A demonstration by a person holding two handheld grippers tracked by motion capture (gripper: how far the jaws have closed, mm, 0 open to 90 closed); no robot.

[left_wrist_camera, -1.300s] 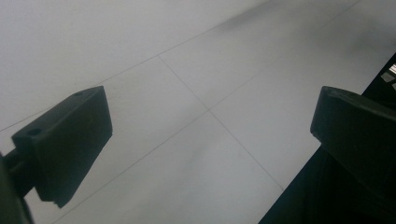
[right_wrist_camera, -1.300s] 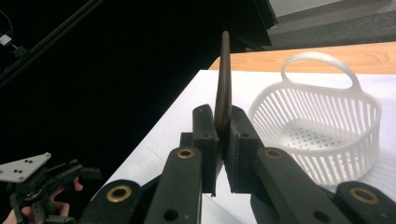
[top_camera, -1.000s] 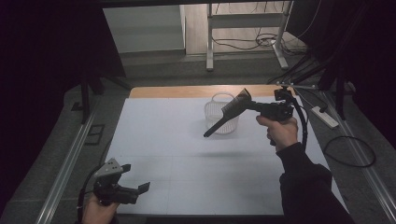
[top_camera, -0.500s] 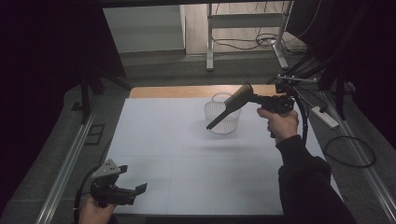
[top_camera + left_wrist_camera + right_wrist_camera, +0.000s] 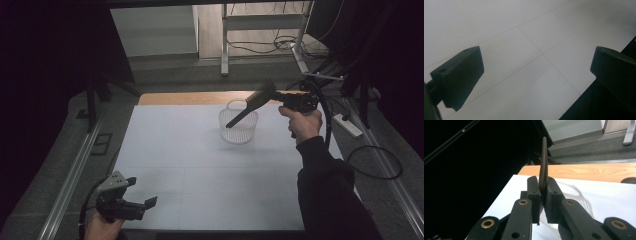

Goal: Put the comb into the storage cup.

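So we've got the big white tabletop [image 5: 200, 165], and toward its far end a small clear mesh plastic basket [image 5: 239, 131]. Our right gripper [image 5: 272, 96] is clamped tight on a dark flat long-handled spatula [image 5: 245, 112], held in the air with the handle end angling down over the basket. Our left gripper [image 5: 142, 206] sits released and empty at the near edge. Looks like we're mid-drop-off, so next we lower the handle inside the rim before letting go.
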